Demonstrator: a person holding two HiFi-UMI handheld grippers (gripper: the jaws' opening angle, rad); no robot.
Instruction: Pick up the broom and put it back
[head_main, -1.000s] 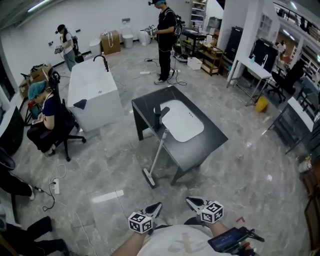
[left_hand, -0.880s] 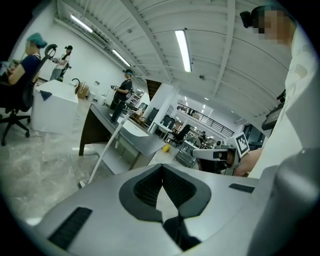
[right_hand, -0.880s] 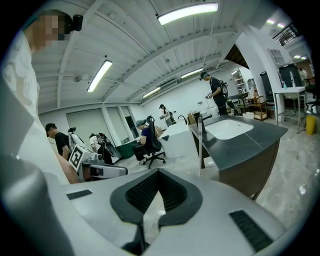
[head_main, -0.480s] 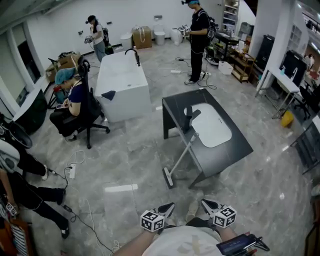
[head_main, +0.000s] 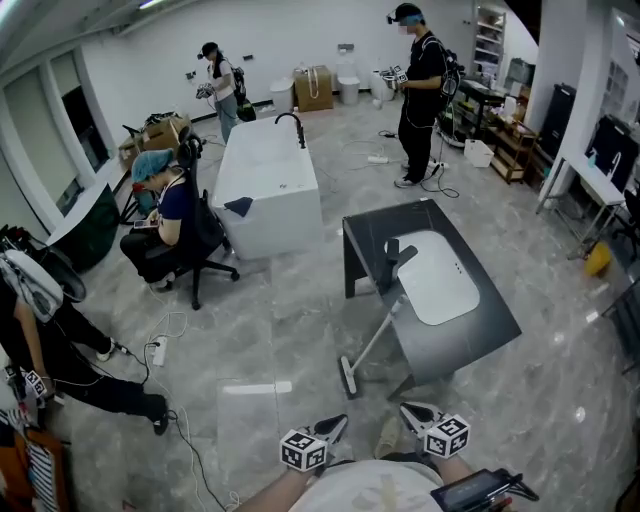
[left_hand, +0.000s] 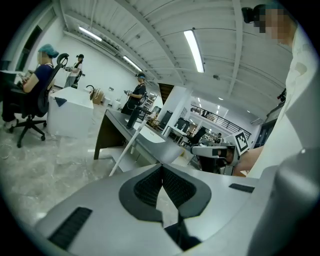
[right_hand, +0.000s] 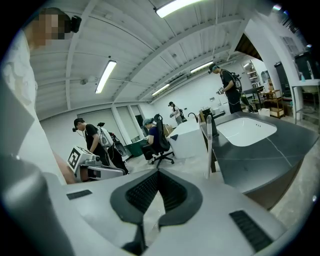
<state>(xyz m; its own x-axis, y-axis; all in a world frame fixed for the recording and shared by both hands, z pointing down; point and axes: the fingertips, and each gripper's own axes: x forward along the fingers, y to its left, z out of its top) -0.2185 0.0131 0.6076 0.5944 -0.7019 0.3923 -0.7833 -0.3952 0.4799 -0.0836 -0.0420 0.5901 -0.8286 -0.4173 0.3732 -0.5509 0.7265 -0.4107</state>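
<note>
The floor (head_main: 290, 320) is polished grey marble-look tile, glossy enough to carry pale reflections. The counter (head_main: 460, 335) has a dark, smooth, matt top with a white basin (head_main: 437, 278) set in it, which is faintly shiny. The broom (head_main: 372, 337) shows a pale, smooth handle; whether it is metal or plastic cannot be told. The bathtub (head_main: 268, 185) is glossy white. A cardboard box (head_main: 313, 88) looks brown and dull. The left claw (left_hand: 161, 167) and right claw (right_hand: 157, 172) are matt grey plastic — their pads (left_hand: 149, 187) black, finely ribbed, rubbery in look.
</note>
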